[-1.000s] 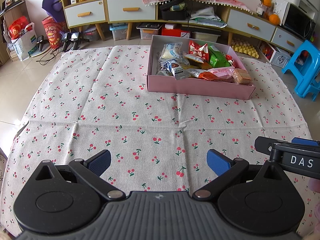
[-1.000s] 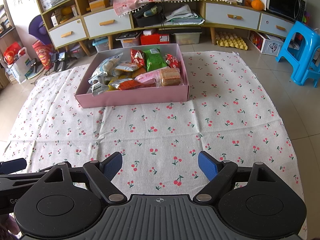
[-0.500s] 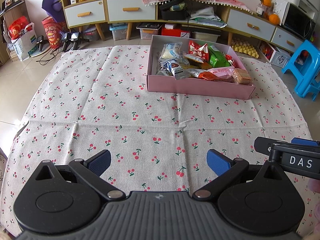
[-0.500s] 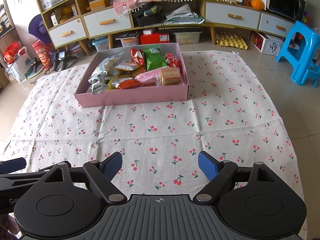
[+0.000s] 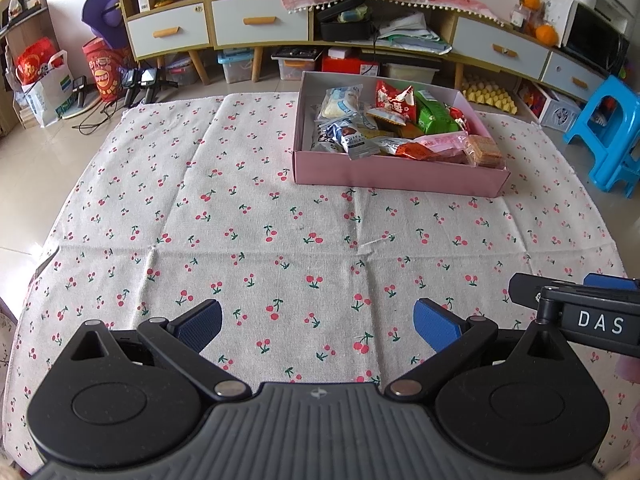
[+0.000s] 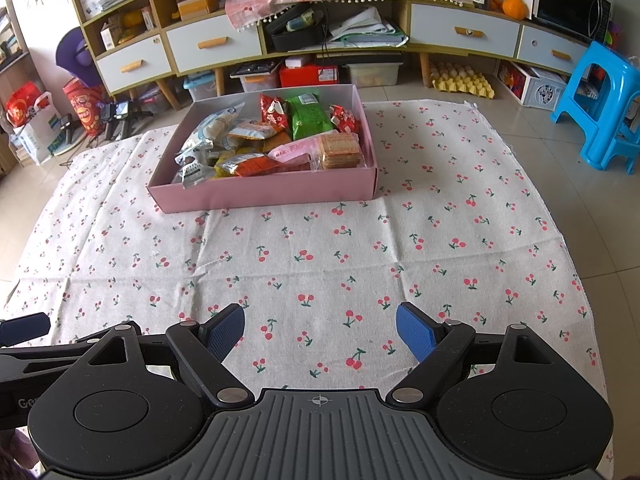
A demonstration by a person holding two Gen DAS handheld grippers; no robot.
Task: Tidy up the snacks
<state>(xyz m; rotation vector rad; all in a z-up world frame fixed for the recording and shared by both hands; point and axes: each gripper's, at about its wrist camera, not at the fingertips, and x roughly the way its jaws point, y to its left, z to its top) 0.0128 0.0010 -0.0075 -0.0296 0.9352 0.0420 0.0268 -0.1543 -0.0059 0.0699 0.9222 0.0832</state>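
A shallow pink box [image 5: 400, 178] [image 6: 264, 194] sits at the far side of a cherry-print cloth [image 5: 280, 240] [image 6: 320, 248], packed with several wrapped snacks: a green packet [image 5: 436, 116] [image 6: 310, 120], a red packet [image 5: 394, 98], a stack of crackers [image 6: 340, 151]. My left gripper [image 5: 316, 326] hovers over the near part of the cloth, open, nothing between its blue pads. My right gripper [image 6: 320, 328] is likewise open and empty, well short of the box. In the left wrist view the right gripper's black body shows at the right edge.
Beyond the cloth stands a long low cabinet [image 6: 280, 40] with drawers and plastic bins under it. A blue plastic stool [image 6: 600, 108] is at the right, an egg tray [image 6: 460, 80] on the floor, bags [image 5: 40, 80] at the left. Tiled floor surrounds the cloth.
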